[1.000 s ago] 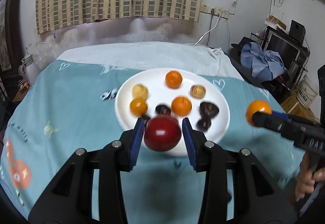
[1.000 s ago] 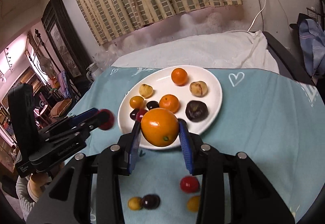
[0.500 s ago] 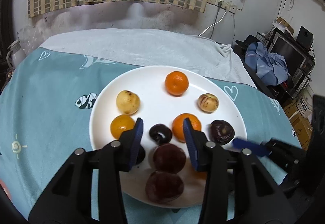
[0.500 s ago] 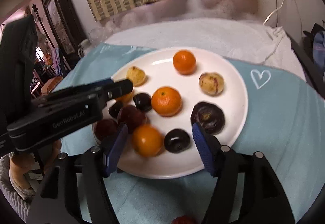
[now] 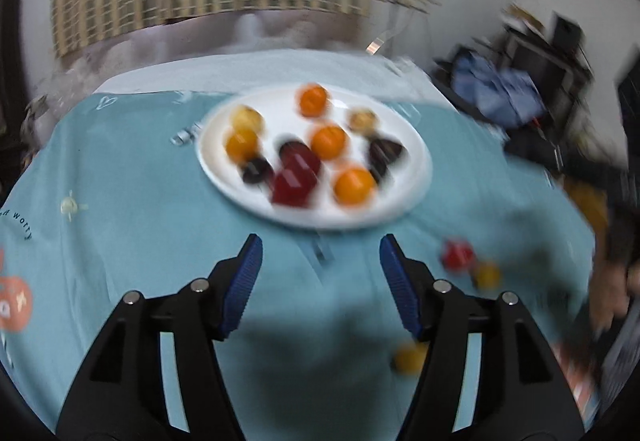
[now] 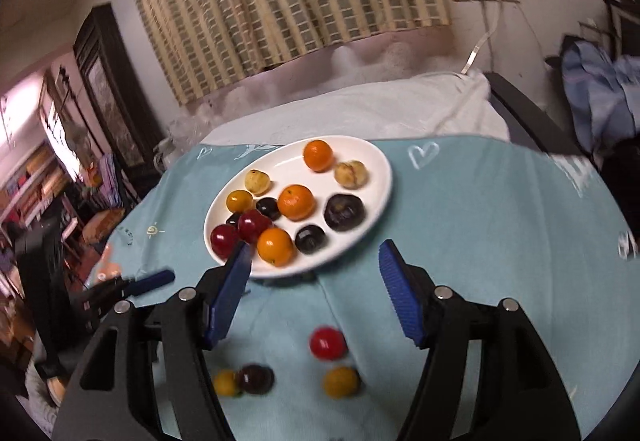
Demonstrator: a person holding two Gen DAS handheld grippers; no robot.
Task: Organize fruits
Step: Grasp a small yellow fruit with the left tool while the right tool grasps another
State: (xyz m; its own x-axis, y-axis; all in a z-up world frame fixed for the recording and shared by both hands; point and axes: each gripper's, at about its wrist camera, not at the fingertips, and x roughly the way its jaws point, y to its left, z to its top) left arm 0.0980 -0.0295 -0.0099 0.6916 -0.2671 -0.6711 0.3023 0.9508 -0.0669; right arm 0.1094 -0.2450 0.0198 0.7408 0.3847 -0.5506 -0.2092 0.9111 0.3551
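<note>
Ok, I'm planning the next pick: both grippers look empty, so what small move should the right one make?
Probably lower the open right gripper onto the red fruit: it lies loose on the cloth nearest the fingers, off the plate.

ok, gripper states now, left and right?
Left gripper: open, nothing between its fingers, has just been opening.
Right gripper: open, empty.

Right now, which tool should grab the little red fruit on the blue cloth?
Probably the right tool. Its jaws stand open and empty, and the red fruit lies on the cloth just below the gap between them. From the left tool, that same fruit sits off to its right side.
</note>
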